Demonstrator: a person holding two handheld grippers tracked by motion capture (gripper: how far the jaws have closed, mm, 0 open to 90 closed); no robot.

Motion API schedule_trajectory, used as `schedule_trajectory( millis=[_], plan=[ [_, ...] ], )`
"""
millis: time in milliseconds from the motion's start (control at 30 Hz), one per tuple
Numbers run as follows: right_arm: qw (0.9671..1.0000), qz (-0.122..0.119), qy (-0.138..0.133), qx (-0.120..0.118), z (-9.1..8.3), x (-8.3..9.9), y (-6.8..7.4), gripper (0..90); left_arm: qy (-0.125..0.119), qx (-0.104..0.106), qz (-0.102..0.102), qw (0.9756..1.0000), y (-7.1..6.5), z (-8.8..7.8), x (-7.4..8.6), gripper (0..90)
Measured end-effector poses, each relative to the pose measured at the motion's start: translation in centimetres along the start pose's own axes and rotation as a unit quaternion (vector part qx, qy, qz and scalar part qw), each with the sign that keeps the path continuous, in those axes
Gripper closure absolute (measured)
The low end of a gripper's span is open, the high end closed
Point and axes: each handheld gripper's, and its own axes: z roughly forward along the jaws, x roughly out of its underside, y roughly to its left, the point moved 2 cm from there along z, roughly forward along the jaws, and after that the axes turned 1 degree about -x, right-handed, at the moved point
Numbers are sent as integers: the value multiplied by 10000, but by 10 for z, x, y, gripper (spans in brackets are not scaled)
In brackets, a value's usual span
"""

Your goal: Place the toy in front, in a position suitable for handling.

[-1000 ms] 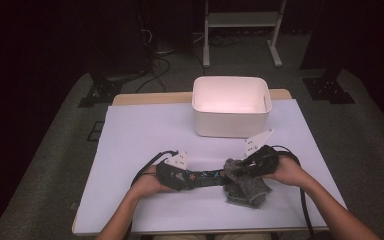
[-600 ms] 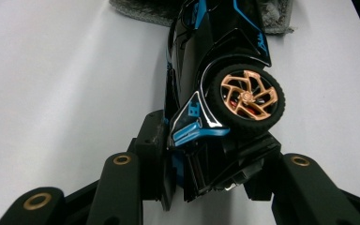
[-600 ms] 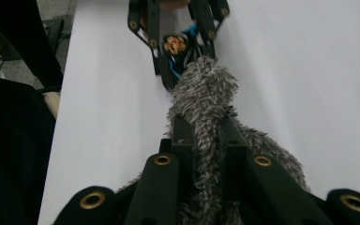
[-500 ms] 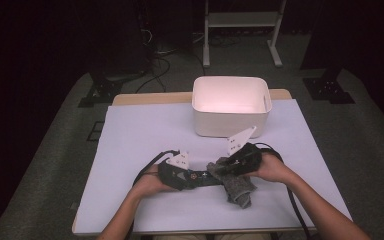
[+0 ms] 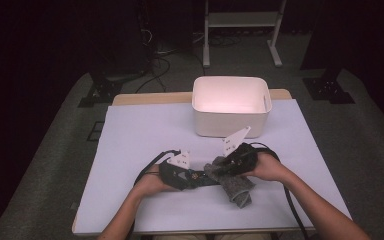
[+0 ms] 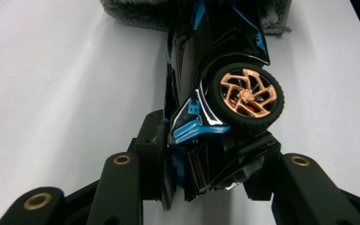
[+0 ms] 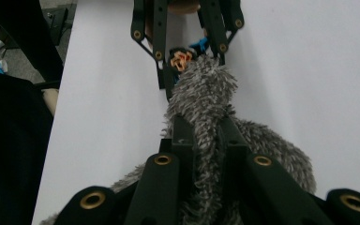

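The high view looks from above the person's side, forward and down on the table with the pale lilac cover (image 5: 145, 130). It stands far off, so it takes in the white rectangular plastic bin (image 5: 231, 106) at the far edge and the dark floor behind it.

The left gripper view sits very near, just behind the black toy car with blue trim and a golden wheel (image 6: 225, 89), and looks along it, away from the person's left.

The right gripper view looks the opposite way, low over the cover, along the grey shaggy cloth (image 7: 206, 98) toward the same car (image 7: 183, 57).

All three views share the car and the cloth (image 5: 232, 182) near the bin.
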Motion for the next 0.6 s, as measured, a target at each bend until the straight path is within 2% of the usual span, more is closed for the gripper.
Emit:
schedule_trajectory(
  millis=[100, 200, 400, 600],
  plan=[
    [10000, 77, -4, 43, -8, 8, 0, 801, -36, -11, 20, 10000, 0, -1, -1, 582],
    [9998, 153, -17, 155, -18, 16, 0, 801, -169, 32, -62, 9998, 1, -1, -1, 582],
    [9993, 244, -54, 278, -32, 25, -1, 801, -78, 26, -14, 10000, 1, 0, 1, 583],
    [9998, 140, -49, 152, -22, 13, 1, 800, -222, 51, -84, 9997, 1, -1, -1, 582]
  ],
)
